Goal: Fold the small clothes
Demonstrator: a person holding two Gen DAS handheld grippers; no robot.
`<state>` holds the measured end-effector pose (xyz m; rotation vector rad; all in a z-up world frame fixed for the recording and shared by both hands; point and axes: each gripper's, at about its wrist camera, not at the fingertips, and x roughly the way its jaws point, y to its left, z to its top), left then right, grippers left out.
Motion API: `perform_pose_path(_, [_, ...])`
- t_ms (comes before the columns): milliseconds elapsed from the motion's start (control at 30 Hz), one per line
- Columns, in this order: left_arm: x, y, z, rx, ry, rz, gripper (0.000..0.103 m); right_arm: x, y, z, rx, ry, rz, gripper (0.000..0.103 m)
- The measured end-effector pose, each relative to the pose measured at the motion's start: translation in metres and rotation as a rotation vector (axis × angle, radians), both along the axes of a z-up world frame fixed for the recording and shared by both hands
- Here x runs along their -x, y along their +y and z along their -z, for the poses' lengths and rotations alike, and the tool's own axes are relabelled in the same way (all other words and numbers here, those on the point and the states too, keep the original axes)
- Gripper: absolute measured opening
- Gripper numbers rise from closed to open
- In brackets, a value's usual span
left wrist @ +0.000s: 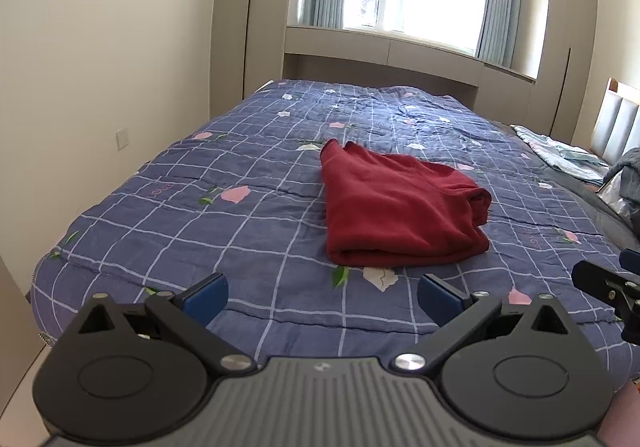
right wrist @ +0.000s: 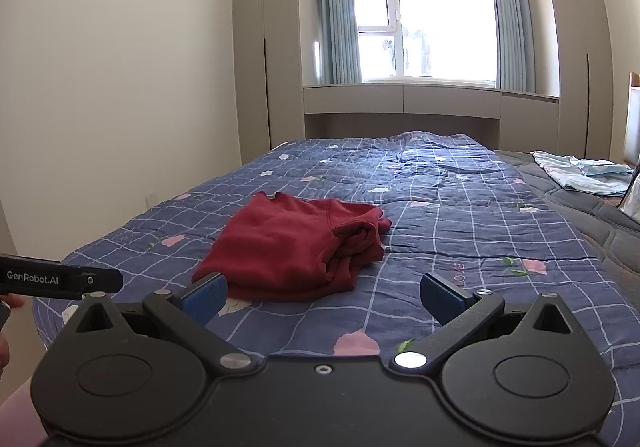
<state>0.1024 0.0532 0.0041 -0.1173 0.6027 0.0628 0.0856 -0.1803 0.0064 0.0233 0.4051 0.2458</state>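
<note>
**Red garment folded on bed, both grippers free**

Red garment (left wrist: 400, 207) lies on the blue checked quilt (left wrist: 240, 175) covering the bed, roughly mid-bed, a bit toward the near edge. It sits as a compact stacked bundle: several layers visible at the near edge and on the right side, where the folds bunch up and look a little loose. Top face fairly flat. Far left corner sticks up slightly.

Left gripper (left wrist: 322, 297) hovers over the near edge of the bed, jaws wide, nothing between them, short of the garment and not touching it. Right gripper (right wrist: 322, 297) same: jaws wide apart, empty, garment just beyond and to the left of its centre line. Each gripper shows at the edge of the other's view.

Judgement: this piece looks essentially folded; at most the bunched right side could use tidying. Whether that counts as finished, cannot tell.

Light blue cloth (right wrist: 584, 175) lies far right on the dark grey quilted cover (right wrist: 600, 223), unfolded-looking, and may be another item to fold. More fabric shows at the right edge of the left view, too cut off to identify.
</note>
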Motion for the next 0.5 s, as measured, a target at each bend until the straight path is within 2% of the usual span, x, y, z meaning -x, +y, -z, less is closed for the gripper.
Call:
perform_pose_path(133, [-0.003,0.0,0.003,-0.023,0.009,-0.019,0.103,-0.003,0.0,0.002,0.003,0.007,-0.001,0.102])
perform_pose_path(500, [-0.017,0.004,0.015,-0.015,0.045,0.0,0.103,-0.019,0.0,0.013,0.007,0.05,0.01,0.102])
